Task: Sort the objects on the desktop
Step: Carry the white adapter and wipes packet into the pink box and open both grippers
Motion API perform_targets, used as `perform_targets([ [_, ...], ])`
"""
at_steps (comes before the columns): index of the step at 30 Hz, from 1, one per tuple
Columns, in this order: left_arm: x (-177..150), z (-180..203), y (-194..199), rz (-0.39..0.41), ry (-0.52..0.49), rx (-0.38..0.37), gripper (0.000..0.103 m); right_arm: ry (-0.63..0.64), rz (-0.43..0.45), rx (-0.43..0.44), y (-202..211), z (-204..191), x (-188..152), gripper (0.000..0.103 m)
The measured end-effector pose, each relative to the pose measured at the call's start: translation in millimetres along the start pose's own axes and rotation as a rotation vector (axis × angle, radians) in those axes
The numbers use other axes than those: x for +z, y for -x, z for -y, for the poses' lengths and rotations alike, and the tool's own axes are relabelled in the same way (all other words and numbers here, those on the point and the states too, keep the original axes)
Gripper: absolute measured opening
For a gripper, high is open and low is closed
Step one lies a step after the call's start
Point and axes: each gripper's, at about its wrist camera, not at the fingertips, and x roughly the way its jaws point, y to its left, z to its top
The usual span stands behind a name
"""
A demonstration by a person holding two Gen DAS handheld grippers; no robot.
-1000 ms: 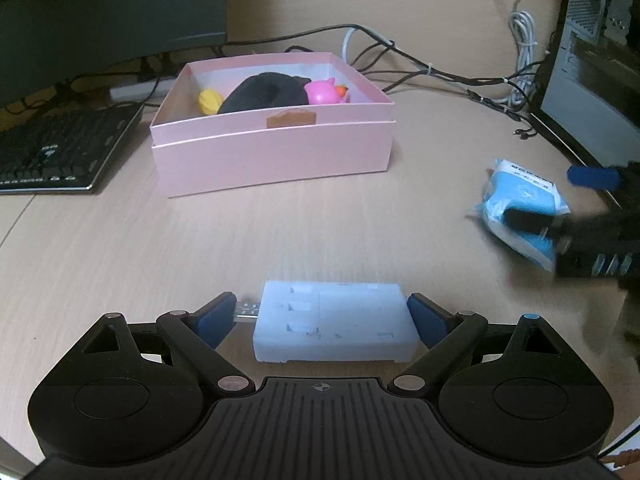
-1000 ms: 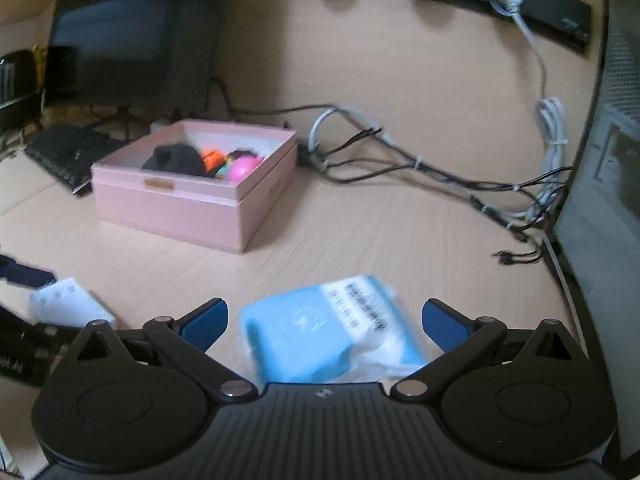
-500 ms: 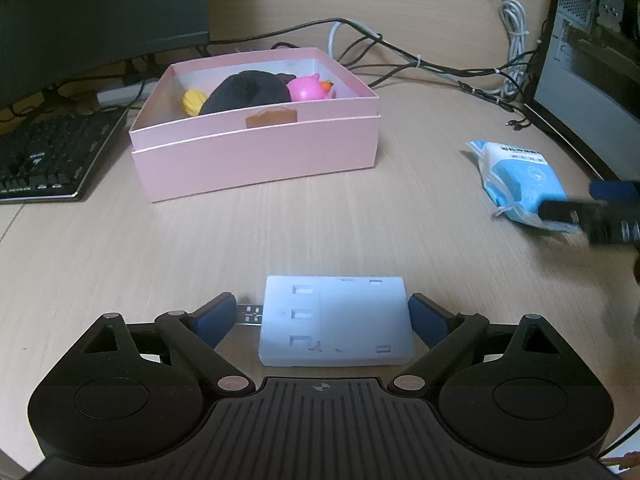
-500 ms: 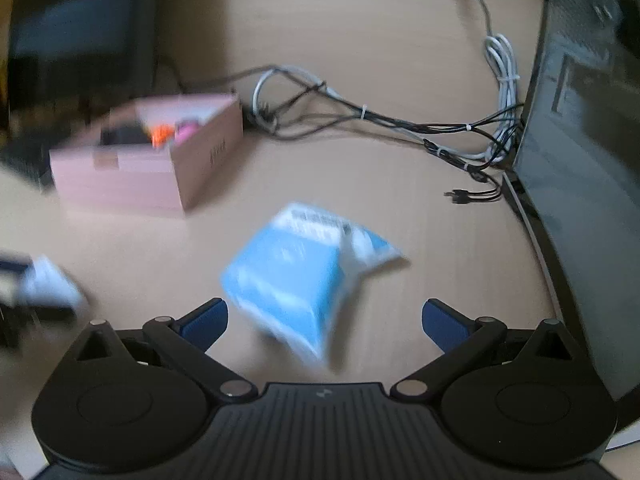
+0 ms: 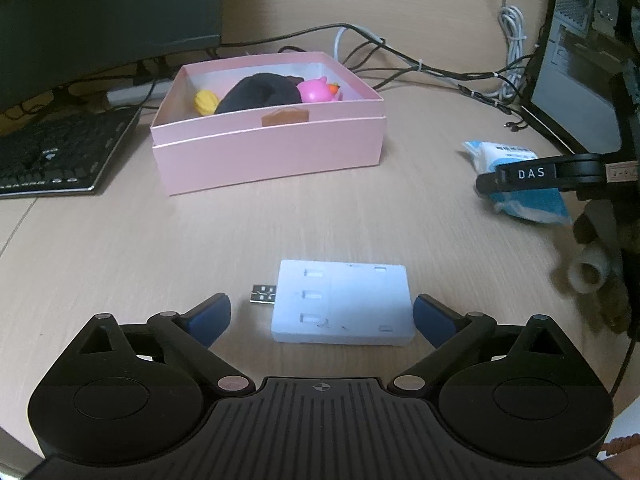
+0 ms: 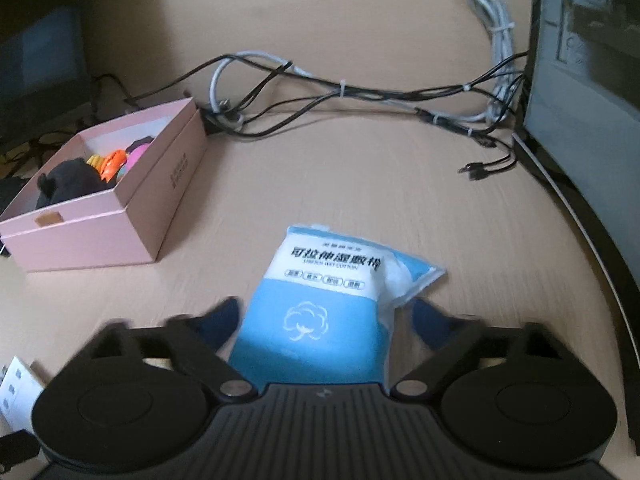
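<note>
A white plastic USB adapter block (image 5: 342, 302) lies flat on the desk between the open fingers of my left gripper (image 5: 322, 315); neither finger touches it. A blue and white wet-cotton packet (image 6: 326, 312) lies between the fingers of my right gripper (image 6: 326, 318), whose blurred fingers stand close to its sides. The packet also shows in the left wrist view (image 5: 516, 178), partly behind the right gripper's finger. The pink box (image 5: 268, 136) holds a black soft item, a yellow toy and a pink toy; it shows in the right wrist view (image 6: 108, 208) too.
A black keyboard (image 5: 60, 152) and a dark monitor (image 5: 100, 20) are at the far left. Bundled cables (image 6: 360, 96) run along the desk's back. A computer case (image 5: 588, 60) stands at the right. Bare desk lies between box and adapter.
My right gripper has come down around the blue packet and its fingers have narrowed toward it. My left gripper has drawn back a little from the white adapter, showing its USB plug.
</note>
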Motion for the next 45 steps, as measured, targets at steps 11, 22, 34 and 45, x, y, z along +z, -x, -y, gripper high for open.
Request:
perform_targets([
  [11, 5, 10, -19, -0.012, -0.039, 0.022, 0.101, 0.191, 0.091, 0.146, 71, -16, -21, 0.057],
  [22, 2, 9, -15, 0.002, -0.053, 0.016, 0.094, 0.287, 0.044, 0.236, 94, -38, -32, 0.057],
  [34, 71, -19, 71, 0.371, -0.058, 0.061, 0.094, 0.358, 0.329, 0.336, 160, -61, 49, 0.057],
  [45, 166, -68, 17, 0.477, -0.015, 0.079, 0.095, 0.269, 0.425, 0.363, 145, -93, 128, 0.057],
])
